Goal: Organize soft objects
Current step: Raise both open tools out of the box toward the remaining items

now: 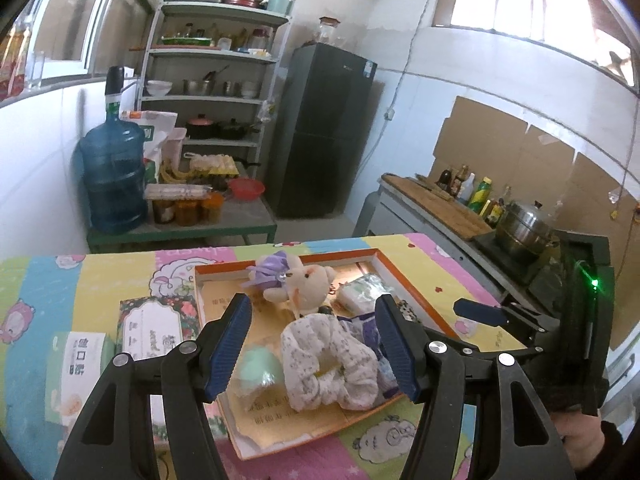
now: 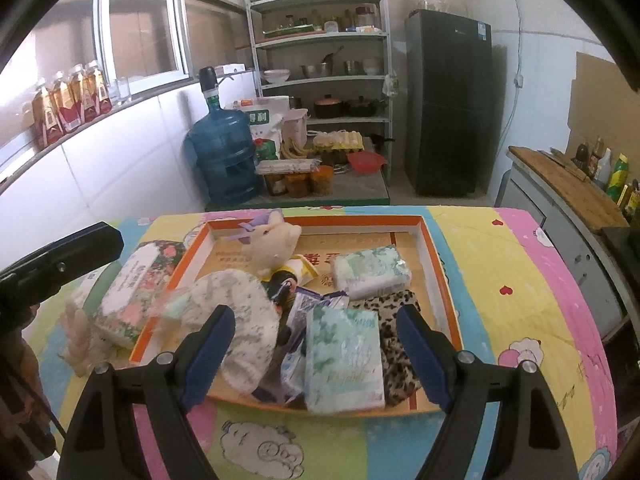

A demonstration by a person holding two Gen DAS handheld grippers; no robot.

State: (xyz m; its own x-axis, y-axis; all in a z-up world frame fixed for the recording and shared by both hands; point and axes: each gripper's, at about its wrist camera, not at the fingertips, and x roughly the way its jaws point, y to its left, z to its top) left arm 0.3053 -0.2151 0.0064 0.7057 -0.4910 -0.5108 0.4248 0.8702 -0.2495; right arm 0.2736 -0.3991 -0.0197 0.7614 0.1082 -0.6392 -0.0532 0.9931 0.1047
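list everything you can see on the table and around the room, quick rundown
tray: 1, orange rim, mid table
plush rabbit: 1, cream with purple bow, tray's far end
floral cloth: 1, white, near left part of tray
tissue packs: 2, green-white, in tray, right part
leopard cloth: 1, brown, tray's near right corner
floral box: 1, white and pink, left of tray
table cover: 1, pastel cartoon print
water jug: 1, blue, on a low bench by the left wall
shelf: 1, white, holding pots and jars
fridge: 1, dark, right of shelf
steel pot: 1, on counter
left gripper: black, blue pads, jaws open, empty
right gripper: same, jaws open, empty
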